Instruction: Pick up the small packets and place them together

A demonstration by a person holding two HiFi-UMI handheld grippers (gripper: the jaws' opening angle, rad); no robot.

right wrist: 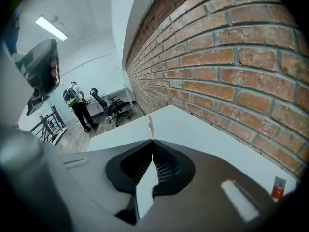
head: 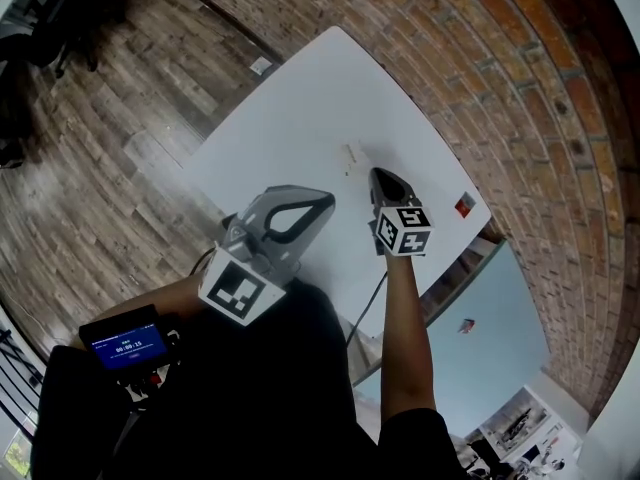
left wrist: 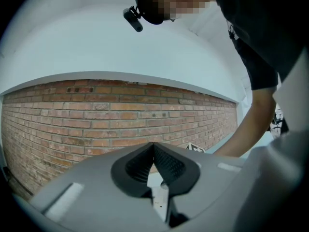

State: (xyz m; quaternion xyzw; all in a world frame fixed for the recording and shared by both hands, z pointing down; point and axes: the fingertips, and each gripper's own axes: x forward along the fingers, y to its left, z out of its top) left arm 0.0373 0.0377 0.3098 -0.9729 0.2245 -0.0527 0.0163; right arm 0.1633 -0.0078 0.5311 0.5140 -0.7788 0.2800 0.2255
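A thin pale packet (head: 352,156) sticks out from the tips of my right gripper (head: 374,175) above the white table (head: 300,98). In the right gripper view that packet (right wrist: 150,123) shows edge-on just past the right gripper (right wrist: 153,141), whose jaws are shut on it. A small red packet (head: 465,205) lies on the table near its right edge, by the brick wall, and appears in the right gripper view as the red packet (right wrist: 276,187) low at the right. My left gripper (head: 328,200) hovers near the table's front, pointing level. The left gripper (left wrist: 154,145) is shut with nothing between its pads.
A brick wall (head: 520,88) runs along the table's far side. Another small red item (head: 467,325) lies on a light blue surface beyond the table's right corner. Wooden floor (head: 90,168) lies to the left. A person (right wrist: 77,105) and office chairs stand far off.
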